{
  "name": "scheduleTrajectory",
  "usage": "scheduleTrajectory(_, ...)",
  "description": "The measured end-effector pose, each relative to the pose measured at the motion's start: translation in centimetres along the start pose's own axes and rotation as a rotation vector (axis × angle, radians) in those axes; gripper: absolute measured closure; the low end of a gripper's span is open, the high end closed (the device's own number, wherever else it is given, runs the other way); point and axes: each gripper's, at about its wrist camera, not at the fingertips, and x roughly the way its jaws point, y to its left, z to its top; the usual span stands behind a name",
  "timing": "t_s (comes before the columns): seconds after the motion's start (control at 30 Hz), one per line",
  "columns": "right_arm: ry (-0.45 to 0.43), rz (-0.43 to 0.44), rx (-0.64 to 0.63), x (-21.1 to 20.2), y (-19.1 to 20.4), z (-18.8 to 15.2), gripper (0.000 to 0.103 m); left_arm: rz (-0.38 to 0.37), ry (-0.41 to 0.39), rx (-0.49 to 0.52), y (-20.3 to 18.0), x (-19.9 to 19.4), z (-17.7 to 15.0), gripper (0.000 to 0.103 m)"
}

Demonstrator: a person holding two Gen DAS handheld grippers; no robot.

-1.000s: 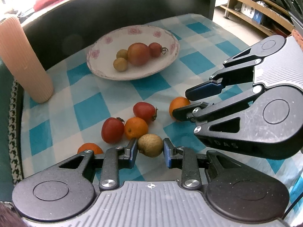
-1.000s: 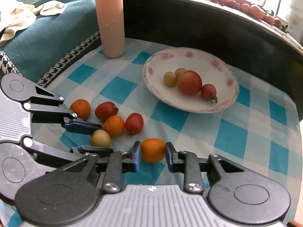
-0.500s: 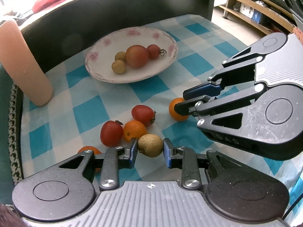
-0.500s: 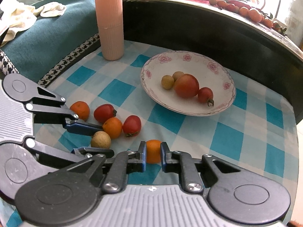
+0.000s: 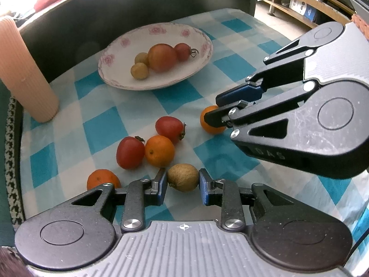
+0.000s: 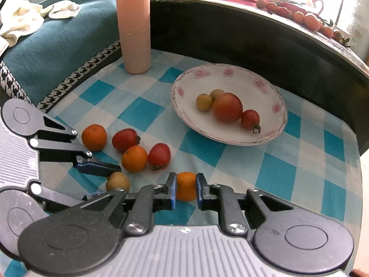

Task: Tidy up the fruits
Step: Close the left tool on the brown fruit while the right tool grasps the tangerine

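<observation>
While a blue-checked cloth (image 6: 147,113) covers the surface, a pink ribbed cylinder (image 6: 133,25) stands far left and a dark raised rim (image 6: 253,34) closes the far side. The left gripper (image 5: 182,182) sits open around a brown fruit (image 5: 183,177). The right gripper (image 6: 185,188) pinches an orange (image 6: 185,185) nearer than the floral plate (image 6: 272,97), with bare cloth to the right.

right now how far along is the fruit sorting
Done: four fruits sit in the floral plate. In hand: the right gripper is shut on a small orange; the left gripper brackets the brown fruit, jaws open. Left: two oranges and two red fruits on the checked cloth.
</observation>
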Motion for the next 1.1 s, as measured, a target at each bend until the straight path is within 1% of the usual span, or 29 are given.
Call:
scheduleTrajectory(0.1,0.0,0.001,0.002,0.0,-0.1,0.0,0.069,-0.001,0.006,0.001,-0.1,0.2,0.0,0.066)
scheduleTrajectory(0.23,0.013,-0.011,-0.002,0.3,-0.1,0.0,0.057,-0.003,0.017,0.001,0.0,0.5,-0.2,0.066)
scheduleTrajectory(0.47,0.02,-0.011,0.012,0.7,-0.7,-0.1,0.053,-0.015,0.013,-0.01,0.3,0.6,-0.5,0.064)
scheduleTrajectory(0.57,0.051,0.015,0.03,1.4,-1.1,-0.3,0.053,-0.028,0.012,-0.023,0.6,0.6,-0.6,0.063)
scheduleTrajectory(0.7,0.078,0.047,0.06,2.2,-1.4,-0.7,0.054,-0.031,0.011,-0.027,0.6,0.7,-0.6,0.063)
scheduleTrajectory(0.77,0.08,0.036,0.04,2.1,-1.1,-0.7,0.056,-0.031,0.012,-0.027,0.7,0.7,-0.6,0.063)
scheduleTrajectory(0.83,0.081,0.05,0.053,2.0,-1.1,-0.6,0.065,-0.034,0.011,-0.027,0.6,0.7,-0.6,0.066)
scheduleTrajectory(0.9,0.081,0.056,0.064,1.9,-1.3,-0.7,0.069,-0.028,0.012,-0.019,0.6,0.6,-0.6,0.066)
scheduleTrajectory(1.03,0.088,0.069,0.079,2.0,-1.6,-0.7,0.069,-0.031,0.016,-0.024,0.7,0.6,-0.5,0.066)
scheduleTrajectory(1.07,0.091,0.078,0.088,2.0,-1.7,-0.6,0.068,-0.032,0.018,-0.025,0.7,0.7,-0.5,0.066)
scheduleTrajectory(1.1,0.089,0.085,0.095,2.0,-1.9,-0.6,0.064,-0.032,0.018,-0.026,0.6,0.7,-0.4,0.066)
